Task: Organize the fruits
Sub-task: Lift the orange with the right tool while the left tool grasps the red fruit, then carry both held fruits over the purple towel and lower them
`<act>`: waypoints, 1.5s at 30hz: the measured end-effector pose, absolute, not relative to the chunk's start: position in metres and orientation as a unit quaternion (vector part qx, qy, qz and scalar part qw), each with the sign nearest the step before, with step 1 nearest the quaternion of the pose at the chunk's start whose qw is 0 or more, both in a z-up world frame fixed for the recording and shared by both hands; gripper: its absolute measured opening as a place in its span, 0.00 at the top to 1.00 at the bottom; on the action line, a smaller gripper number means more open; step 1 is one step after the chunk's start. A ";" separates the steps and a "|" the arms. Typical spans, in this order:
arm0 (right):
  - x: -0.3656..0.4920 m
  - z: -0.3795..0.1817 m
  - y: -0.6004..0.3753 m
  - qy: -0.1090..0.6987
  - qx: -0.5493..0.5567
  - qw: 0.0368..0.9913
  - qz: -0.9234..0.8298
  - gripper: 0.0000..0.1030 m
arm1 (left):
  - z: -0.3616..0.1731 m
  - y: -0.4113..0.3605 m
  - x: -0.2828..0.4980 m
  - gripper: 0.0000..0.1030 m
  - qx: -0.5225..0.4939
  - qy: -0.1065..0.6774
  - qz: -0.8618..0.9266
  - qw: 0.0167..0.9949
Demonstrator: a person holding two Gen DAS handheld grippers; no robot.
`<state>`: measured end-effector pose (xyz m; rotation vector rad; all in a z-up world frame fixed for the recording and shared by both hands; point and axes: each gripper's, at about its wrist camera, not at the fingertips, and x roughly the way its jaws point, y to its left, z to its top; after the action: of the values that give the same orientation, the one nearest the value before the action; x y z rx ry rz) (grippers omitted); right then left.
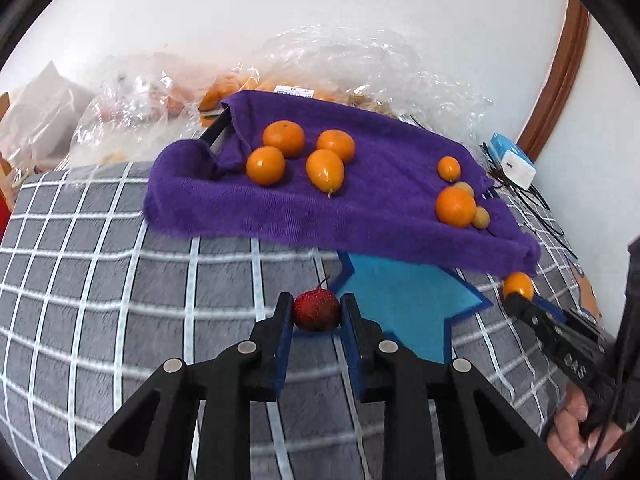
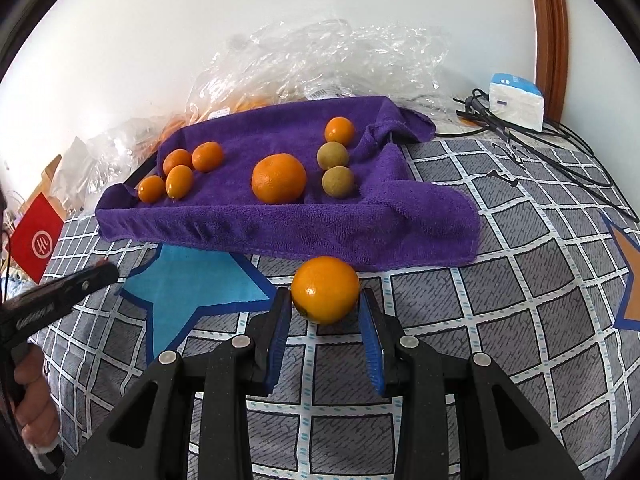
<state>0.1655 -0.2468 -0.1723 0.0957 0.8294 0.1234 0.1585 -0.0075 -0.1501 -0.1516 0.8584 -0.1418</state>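
- The left gripper (image 1: 317, 312) is clamped on a small dark-red speckled fruit with a thin stem (image 1: 317, 309), held just above the grey blanket with a white grid pattern (image 1: 120, 280) near a blue star print (image 1: 404, 304).
- The right gripper (image 2: 325, 308) is clamped on a round glossy orange fruit (image 2: 325, 289), just off the near edge of the purple terry towel (image 2: 280, 220).
- The towel seems to be draped over a shallow tray; only a dark rim shows at its left end (image 2: 140, 174), so I cannot be sure.
- At the towel's left end sits a cluster of four small orange fruits (image 2: 180, 172).
- Near its middle sits a larger dimpled orange (image 2: 279, 178).
- Toward its right end lie two dull green-brown round fruits (image 2: 338, 182), touching each other, with one small orange fruit (image 2: 339, 131) behind them.
- Crumpled clear plastic bags (image 2: 340, 60) lie behind the towel's far edge, by the white wall.
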 end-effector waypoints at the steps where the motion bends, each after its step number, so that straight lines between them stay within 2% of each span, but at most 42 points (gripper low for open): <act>1: 0.165 -0.172 -0.247 0.402 0.046 0.913 0.061 0.67 | -0.149 -0.006 0.155 0.78 -0.074 0.415 -0.068 0.904; 7: 0.161 -0.168 -0.246 0.408 0.045 0.910 0.052 0.67 | -0.138 0.004 0.138 0.78 -0.085 0.410 -0.064 0.906; 25: 0.162 -0.109 -0.242 0.375 0.027 0.926 0.043 0.67 | -0.086 0.017 0.144 0.78 -0.098 0.385 -0.063 0.915; 45: 0.206 -0.102 -0.225 0.375 0.011 0.926 0.049 0.67 | -0.071 0.027 0.181 0.78 -0.096 0.380 -0.050 0.919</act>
<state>0.2058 -0.2245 -0.1024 0.0221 0.7694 0.0999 0.1813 0.0267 -0.0715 -0.1966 0.7805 -0.1029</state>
